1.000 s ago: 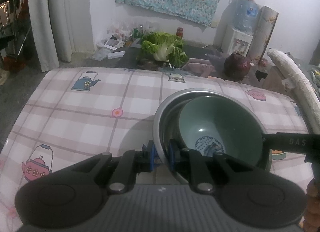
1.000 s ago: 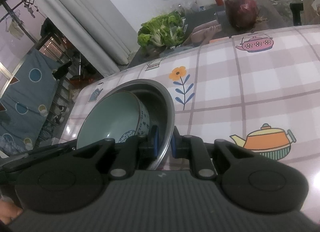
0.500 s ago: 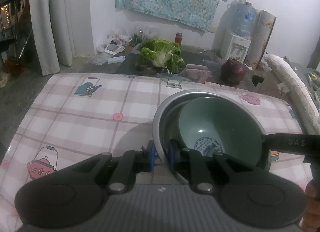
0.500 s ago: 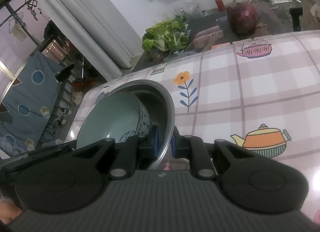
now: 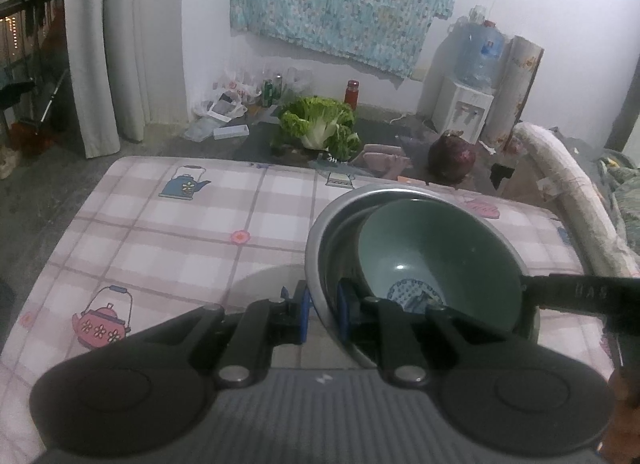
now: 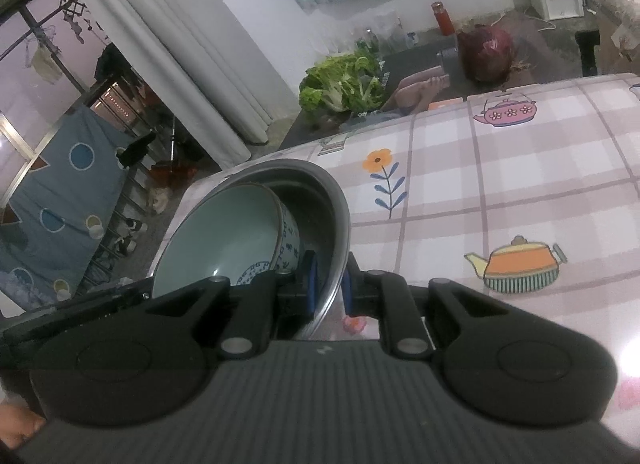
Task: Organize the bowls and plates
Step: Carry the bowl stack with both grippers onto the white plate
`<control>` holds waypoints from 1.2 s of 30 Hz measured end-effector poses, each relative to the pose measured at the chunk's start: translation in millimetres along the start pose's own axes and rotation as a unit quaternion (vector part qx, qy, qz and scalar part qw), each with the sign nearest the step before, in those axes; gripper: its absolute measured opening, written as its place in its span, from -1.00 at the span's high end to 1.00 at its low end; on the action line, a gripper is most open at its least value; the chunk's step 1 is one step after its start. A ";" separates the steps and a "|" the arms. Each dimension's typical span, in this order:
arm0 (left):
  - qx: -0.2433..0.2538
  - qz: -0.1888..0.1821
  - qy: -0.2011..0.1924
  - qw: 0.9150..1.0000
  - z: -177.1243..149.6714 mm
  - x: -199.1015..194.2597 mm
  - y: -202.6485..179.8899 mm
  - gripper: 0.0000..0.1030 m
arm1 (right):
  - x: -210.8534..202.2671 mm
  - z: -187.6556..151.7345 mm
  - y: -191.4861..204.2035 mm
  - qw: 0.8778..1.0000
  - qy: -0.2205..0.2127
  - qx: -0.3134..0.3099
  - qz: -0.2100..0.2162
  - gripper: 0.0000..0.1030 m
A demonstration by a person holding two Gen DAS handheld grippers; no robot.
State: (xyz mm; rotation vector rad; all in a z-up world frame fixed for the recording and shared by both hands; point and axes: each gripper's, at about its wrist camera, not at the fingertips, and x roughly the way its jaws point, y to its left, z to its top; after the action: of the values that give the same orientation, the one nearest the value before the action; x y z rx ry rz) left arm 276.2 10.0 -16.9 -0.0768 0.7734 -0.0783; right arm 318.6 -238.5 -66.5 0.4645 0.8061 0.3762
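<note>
A steel bowl (image 5: 320,232) hangs above the table with a green ceramic bowl (image 5: 432,248) nested inside it. My left gripper (image 5: 322,314) is shut on the steel bowl's near left rim, blue pads on either side of the wall. On the opposite side my right gripper (image 6: 330,288) is shut on the steel bowl (image 6: 332,207) rim as well. The green bowl (image 6: 224,240) leans inside, its blue-patterned outer wall showing. In the left wrist view the right gripper's black body crosses the far right edge.
The table wears a pink checked cloth (image 5: 160,240) printed with teapots and flowers. Behind it on a low dark surface lie a leafy cabbage (image 5: 320,127), a red cabbage (image 5: 452,153) and bottles. A water dispenser (image 5: 468,99) stands by the wall.
Both grippers have risen with the nested bowls held between them; the table now lies lower and farther off in both views. The grips look the same.
</note>
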 end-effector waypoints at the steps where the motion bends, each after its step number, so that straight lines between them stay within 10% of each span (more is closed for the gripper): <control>1: -0.001 -0.001 -0.001 1.000 -1.9 -4.8 0.6 0.70 | -4.5 -2.9 2.3 1.000 0.000 0.000 0.000 0.74; 36: -0.006 -0.034 0.068 0.997 -127.7 -68.1 14.3 0.71 | -89.6 -152.7 30.5 0.998 0.048 -0.018 -0.046 0.72</control>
State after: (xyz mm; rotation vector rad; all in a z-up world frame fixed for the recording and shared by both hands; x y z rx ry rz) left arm 138.8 25.8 -62.1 -0.1097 0.9080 -0.1459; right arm 141.5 -218.4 -88.8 0.3752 0.9099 0.3287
